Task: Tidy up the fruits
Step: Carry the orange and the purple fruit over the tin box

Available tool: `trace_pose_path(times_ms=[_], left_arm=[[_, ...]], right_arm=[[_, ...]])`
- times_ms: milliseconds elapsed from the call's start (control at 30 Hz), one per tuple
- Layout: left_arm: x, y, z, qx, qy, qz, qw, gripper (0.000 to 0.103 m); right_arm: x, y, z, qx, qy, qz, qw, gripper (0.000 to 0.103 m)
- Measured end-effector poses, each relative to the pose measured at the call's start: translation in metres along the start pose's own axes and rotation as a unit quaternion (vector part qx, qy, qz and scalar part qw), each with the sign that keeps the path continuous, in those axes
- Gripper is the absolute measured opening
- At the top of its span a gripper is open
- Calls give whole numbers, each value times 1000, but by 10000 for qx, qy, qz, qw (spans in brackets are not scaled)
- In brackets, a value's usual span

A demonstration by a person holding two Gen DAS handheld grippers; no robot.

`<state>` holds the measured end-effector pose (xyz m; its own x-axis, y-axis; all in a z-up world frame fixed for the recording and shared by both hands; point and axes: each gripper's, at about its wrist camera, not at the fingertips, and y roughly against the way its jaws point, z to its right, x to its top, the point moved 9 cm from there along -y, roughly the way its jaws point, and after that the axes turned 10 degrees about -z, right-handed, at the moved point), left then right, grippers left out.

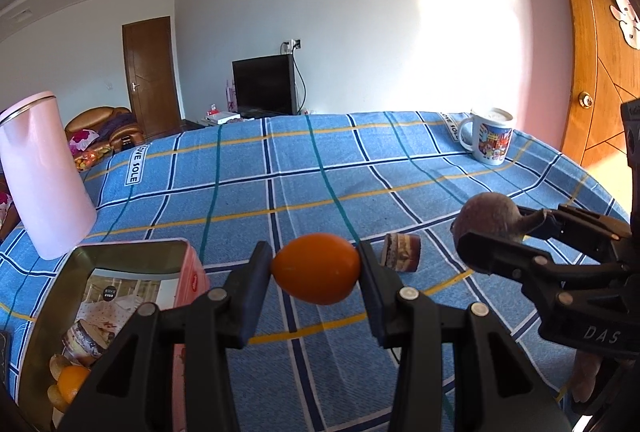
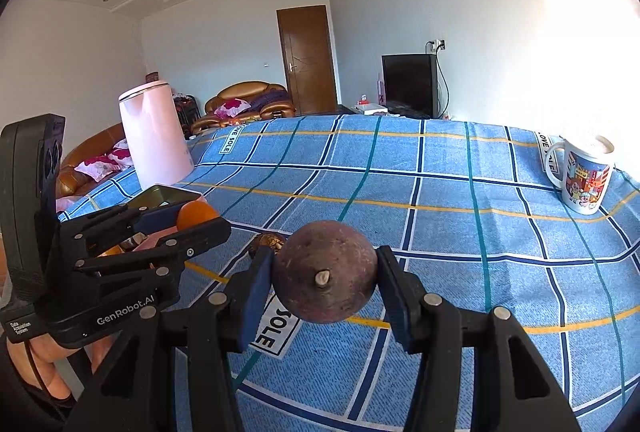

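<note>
Pinching between pads: orange fruit (image 1: 316,268) in left tool (image 1: 316,272), brown fruit (image 2: 325,272) in right tool (image 2: 326,278).

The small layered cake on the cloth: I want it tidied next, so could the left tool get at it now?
Probably not yet. The left tool is shut on an orange fruit, so its jaws are full. The layered cake lies uncovered on the blue checked cloth just beyond, so the way looks free once the fruit is put down.

Blue checked tablecloth (image 1: 360,168) with mug (image 1: 490,138), pink kettle (image 1: 44,176), tin (image 1: 120,296).
</note>
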<state>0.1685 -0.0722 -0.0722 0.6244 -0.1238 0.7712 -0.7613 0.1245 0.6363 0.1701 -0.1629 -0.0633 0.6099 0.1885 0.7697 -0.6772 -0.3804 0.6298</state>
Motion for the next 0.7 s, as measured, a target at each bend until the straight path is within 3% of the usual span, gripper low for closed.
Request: trace_pose_path(times_ms=[700], left_arm=[[2,21,0,144,12,468,9988,45]], right_arm=[[2,17,-5,20,110,386,9992,53]])
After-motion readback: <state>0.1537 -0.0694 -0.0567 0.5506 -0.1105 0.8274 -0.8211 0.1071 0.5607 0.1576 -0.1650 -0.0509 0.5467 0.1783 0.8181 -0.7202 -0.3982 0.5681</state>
